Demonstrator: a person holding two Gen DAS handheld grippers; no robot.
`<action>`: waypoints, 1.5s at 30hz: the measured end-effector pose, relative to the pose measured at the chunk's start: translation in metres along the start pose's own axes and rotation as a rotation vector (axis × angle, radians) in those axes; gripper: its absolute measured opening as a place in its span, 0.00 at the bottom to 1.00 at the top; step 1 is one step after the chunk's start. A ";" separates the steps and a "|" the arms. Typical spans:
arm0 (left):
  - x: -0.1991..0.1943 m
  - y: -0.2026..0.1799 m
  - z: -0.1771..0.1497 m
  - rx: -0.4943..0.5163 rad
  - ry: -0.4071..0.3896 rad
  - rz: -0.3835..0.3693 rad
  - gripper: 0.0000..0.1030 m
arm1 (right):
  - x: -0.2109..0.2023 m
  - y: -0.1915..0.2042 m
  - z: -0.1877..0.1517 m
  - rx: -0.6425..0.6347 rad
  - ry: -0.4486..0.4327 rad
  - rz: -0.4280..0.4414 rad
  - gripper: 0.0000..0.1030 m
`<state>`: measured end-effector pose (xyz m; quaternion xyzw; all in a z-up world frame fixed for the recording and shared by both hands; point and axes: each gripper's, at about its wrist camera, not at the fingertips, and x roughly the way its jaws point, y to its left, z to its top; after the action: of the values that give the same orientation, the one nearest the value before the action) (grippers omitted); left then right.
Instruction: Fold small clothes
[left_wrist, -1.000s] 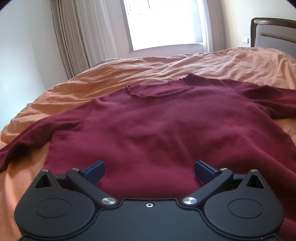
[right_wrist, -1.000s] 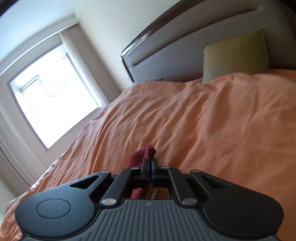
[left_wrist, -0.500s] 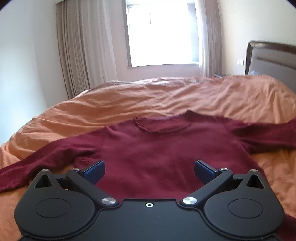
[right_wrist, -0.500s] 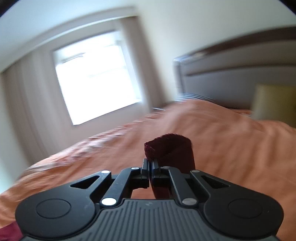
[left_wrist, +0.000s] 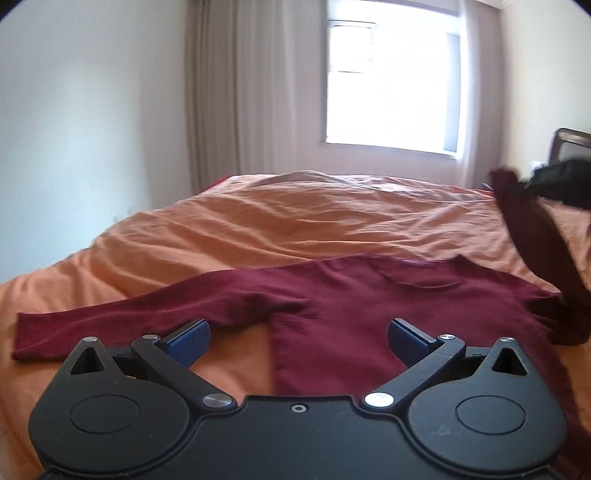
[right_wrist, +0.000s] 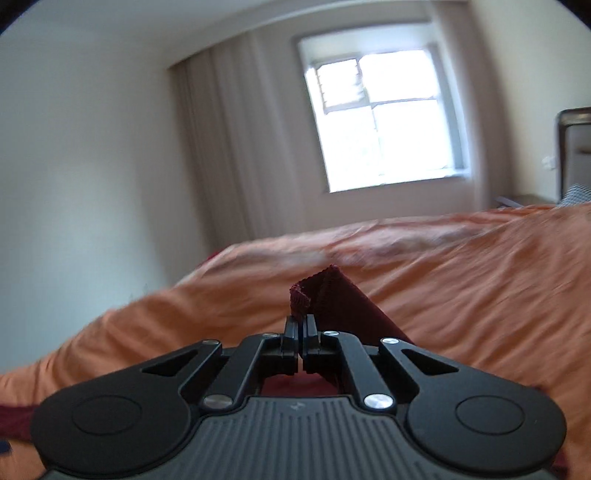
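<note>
A maroon sweater (left_wrist: 354, 314) lies spread on a bed covered with an orange bedspread (left_wrist: 280, 221), its round neckline (left_wrist: 419, 277) facing away from the left wrist camera. One long sleeve (left_wrist: 122, 314) stretches flat across the bedspread toward 9 o'clock from the sweater's body, its cuff near the left edge of that view. The other sleeve (left_wrist: 535, 240) is lifted off the bed at 3 o'clock, rising in a taut strip from the shoulder up to the right tool (left_wrist: 557, 181), which shows only as a dark, blurred shape at the right edge of the left view.

The left tool (left_wrist: 297, 338) hovers low over the sweater's lower body with its blue-padded fingers (left_wrist: 188, 339) spread wide and nothing between them; the left finger is over the bare bedspread just beside the sweater's side edge, the right one over the maroon knit.

In the right wrist view, the right tool (right_wrist: 300, 326) is clenched tight on the sleeve's cuff (right_wrist: 314, 291), which sticks up folded just past the fingertips, with more of the sleeve trailing down toward 4 o'clock behind the linkage. Beyond it lies the bedspread (right_wrist: 461, 280), blurred in places.

At 12 o'clock in both views stands a bright window (left_wrist: 391, 85) with pale curtains (left_wrist: 236, 103) to its left, and a dark headboard (right_wrist: 574, 155) shows at 3 o'clock.
</note>
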<state>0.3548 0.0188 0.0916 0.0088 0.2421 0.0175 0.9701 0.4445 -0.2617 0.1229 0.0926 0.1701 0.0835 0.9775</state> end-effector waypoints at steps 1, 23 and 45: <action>-0.001 0.005 0.000 -0.002 0.000 0.016 0.99 | 0.008 0.011 -0.010 -0.022 0.018 0.010 0.02; 0.086 -0.041 -0.015 -0.060 0.029 -0.193 0.99 | -0.060 -0.109 -0.065 -0.111 0.108 -0.111 1.00; 0.161 -0.107 0.007 -0.039 0.122 -0.405 0.00 | -0.068 -0.212 -0.122 0.135 0.180 -0.184 1.00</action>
<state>0.5035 -0.0819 0.0190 -0.0599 0.2969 -0.1726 0.9373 0.3667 -0.4613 -0.0132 0.1341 0.2702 -0.0101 0.9534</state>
